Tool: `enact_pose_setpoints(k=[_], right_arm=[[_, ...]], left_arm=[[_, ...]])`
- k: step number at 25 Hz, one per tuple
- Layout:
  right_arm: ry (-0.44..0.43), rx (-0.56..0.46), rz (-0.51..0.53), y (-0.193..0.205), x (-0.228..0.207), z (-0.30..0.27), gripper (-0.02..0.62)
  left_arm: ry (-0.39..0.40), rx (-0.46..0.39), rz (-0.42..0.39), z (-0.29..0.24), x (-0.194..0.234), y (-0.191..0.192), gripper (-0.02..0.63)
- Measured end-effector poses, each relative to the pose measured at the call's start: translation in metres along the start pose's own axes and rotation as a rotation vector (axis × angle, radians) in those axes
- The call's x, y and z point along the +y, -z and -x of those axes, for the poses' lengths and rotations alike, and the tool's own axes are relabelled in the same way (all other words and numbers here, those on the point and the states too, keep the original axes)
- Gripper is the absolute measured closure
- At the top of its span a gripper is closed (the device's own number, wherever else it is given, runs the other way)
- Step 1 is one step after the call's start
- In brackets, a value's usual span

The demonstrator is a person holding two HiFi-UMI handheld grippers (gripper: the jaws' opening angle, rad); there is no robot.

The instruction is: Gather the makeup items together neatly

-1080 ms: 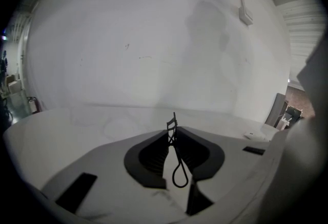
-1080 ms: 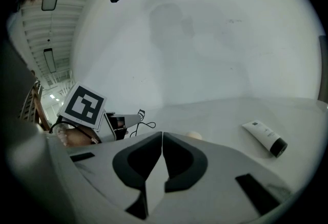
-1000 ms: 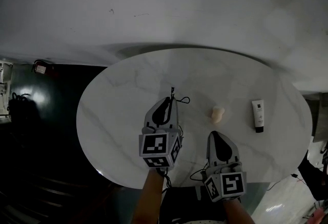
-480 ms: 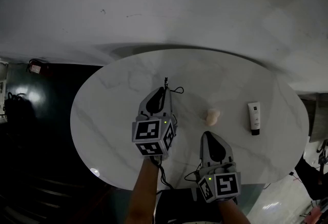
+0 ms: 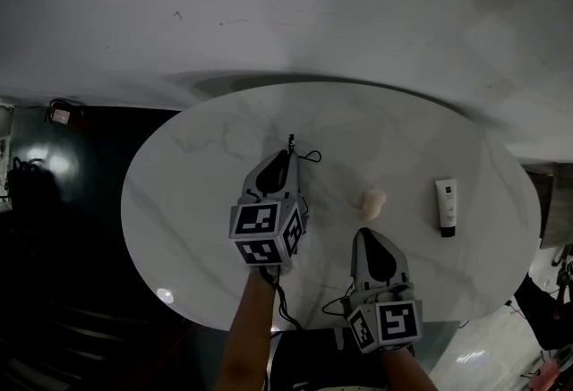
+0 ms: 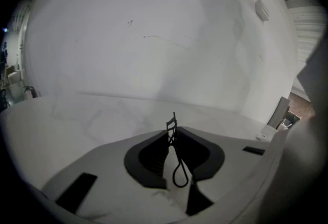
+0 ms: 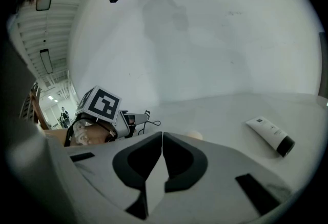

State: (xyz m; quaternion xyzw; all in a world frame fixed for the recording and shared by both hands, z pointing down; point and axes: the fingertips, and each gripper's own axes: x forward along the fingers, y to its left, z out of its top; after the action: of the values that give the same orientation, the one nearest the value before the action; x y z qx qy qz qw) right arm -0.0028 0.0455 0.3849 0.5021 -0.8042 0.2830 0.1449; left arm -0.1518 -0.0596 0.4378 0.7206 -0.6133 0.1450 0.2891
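A thin black wire eyelash curler with looped handles (image 6: 171, 125) is pinched in the left gripper (image 6: 172, 137), its head protruding past the tips. The right gripper (image 7: 162, 136) is pressed together, empty.

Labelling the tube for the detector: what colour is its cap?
Black cap on a white tube; clearest in the right gripper view.
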Motion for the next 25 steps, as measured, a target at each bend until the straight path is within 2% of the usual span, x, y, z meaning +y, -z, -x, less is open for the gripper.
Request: enact_pose_setpoints(k=[6,22,25], right_arm=[[0.002,0.001,-0.006,0.0002,-0.0017,0.0005,0.58],[0.014,0.014,-0.035,0.005,-0.0078,0.0013,0.58],[0.018,0.013,-0.041,0.0065,-0.0082,0.0022,0.58]], left_arm=[[-0.006,0.054,-0.044,-0.0017,-0.003,0.0067,0.514],[-0.042,0.075,-0.062,-0.0064,-0.0015,0.0083,0.502],[-0.034,0.077,-0.06,-0.0063,-0.0024,0.0084,0.474]])
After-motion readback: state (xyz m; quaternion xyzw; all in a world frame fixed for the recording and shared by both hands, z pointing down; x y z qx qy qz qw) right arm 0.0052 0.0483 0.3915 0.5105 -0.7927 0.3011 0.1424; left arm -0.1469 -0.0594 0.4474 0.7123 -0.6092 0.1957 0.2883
